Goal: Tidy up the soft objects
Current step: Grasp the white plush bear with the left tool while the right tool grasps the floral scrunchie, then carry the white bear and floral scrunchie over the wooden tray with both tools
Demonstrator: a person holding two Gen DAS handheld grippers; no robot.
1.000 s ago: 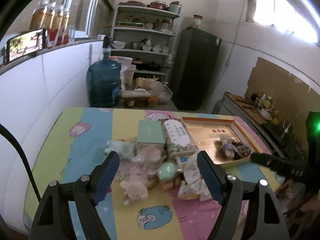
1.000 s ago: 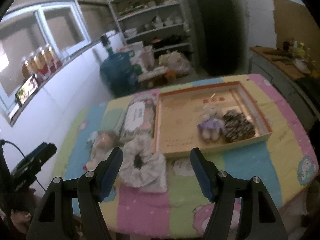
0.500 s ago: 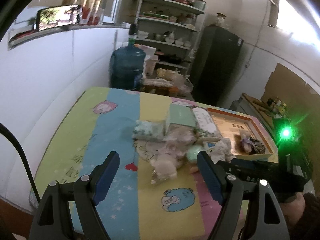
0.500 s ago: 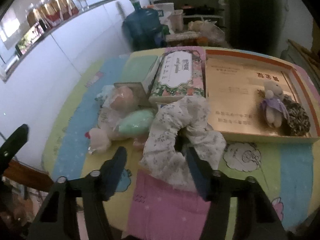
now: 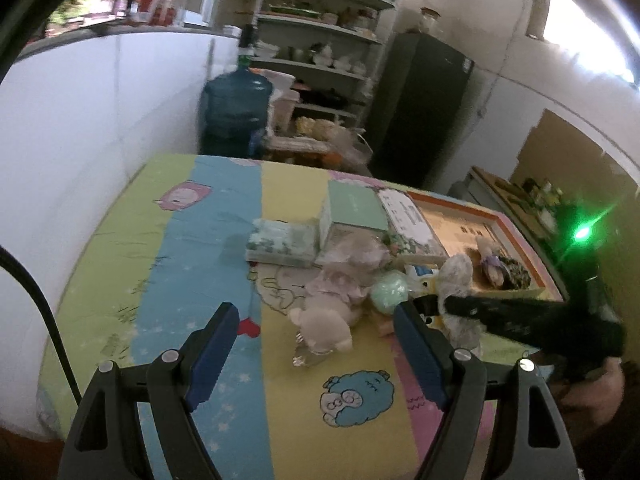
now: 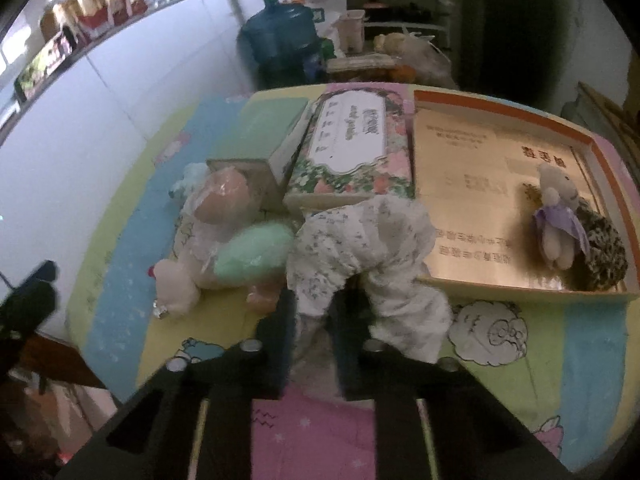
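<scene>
Two grippers are over a table (image 5: 168, 264) covered with a striped cartoon cloth. The right gripper (image 6: 314, 320) has its jaws clamped tight on the near loop of a white floral scrunchie (image 6: 360, 248), which lies on the cloth just in front of the near wall of a shallow cardboard tray (image 6: 520, 290), at the right of the heap of soft toys. The left gripper (image 5: 316, 344) hangs above the near part of the table with its jaws wide apart and nothing between them; a pale pink plush (image 5: 324, 326) lies on the cloth beyond them. Inside the tray, at its near right corner, a small plush bear in a purple cape (image 6: 556, 220) lies against a dark speckled scrunchie (image 6: 600, 256). Left of the floral scrunchie sit a mint-green plush (image 6: 252, 254) and wrapped pink toys (image 6: 224, 200). Behind them stand a floral box (image 6: 352, 148) and a green box (image 6: 260, 132).
</scene>
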